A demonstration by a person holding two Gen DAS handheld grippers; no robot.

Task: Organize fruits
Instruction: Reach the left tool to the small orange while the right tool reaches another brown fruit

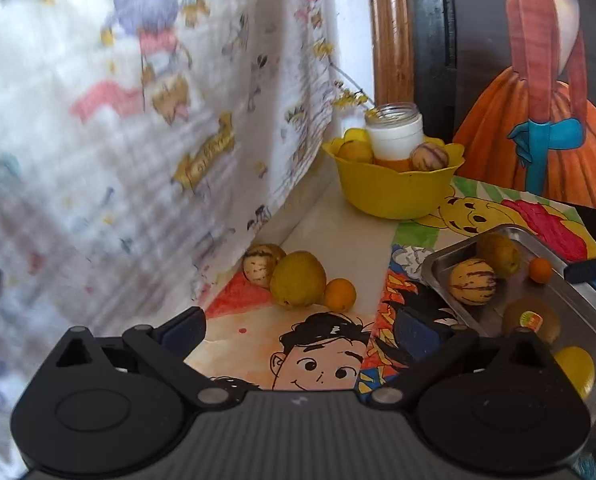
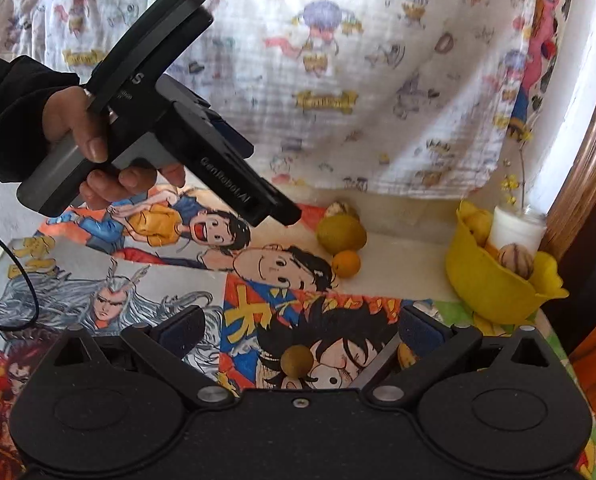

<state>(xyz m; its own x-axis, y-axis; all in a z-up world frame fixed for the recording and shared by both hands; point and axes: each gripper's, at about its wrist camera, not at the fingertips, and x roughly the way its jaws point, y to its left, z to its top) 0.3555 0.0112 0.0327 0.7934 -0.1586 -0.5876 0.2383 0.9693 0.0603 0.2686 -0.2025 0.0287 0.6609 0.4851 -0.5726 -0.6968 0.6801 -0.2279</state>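
Note:
My left gripper [image 1: 298, 332] is open and empty above the cartoon mat; it also shows in the right wrist view [image 2: 286, 216], held in a hand. Ahead of it lie a striped melon [image 1: 260, 266], a yellow-green lemon [image 1: 298, 279] and a small orange [image 1: 339, 295] against the cloth. A metal tray [image 1: 437, 264] on the right holds a striped melon [image 1: 473, 281], a lemon [image 1: 497, 254], a small orange [image 1: 540, 270], a kiwi [image 1: 531, 318] and a yellow fruit [image 1: 575, 368]. My right gripper [image 2: 298, 330] is open over a small brown fruit [image 2: 296, 361].
A yellow bowl [image 1: 393, 188] at the back holds fruits and a glass jar [image 1: 395, 132] with a flower sprig. A printed cloth [image 1: 138, 120] hangs along the left and back. A wooden frame [image 1: 391, 28] and a dark painted panel [image 1: 537, 80] stand behind the bowl.

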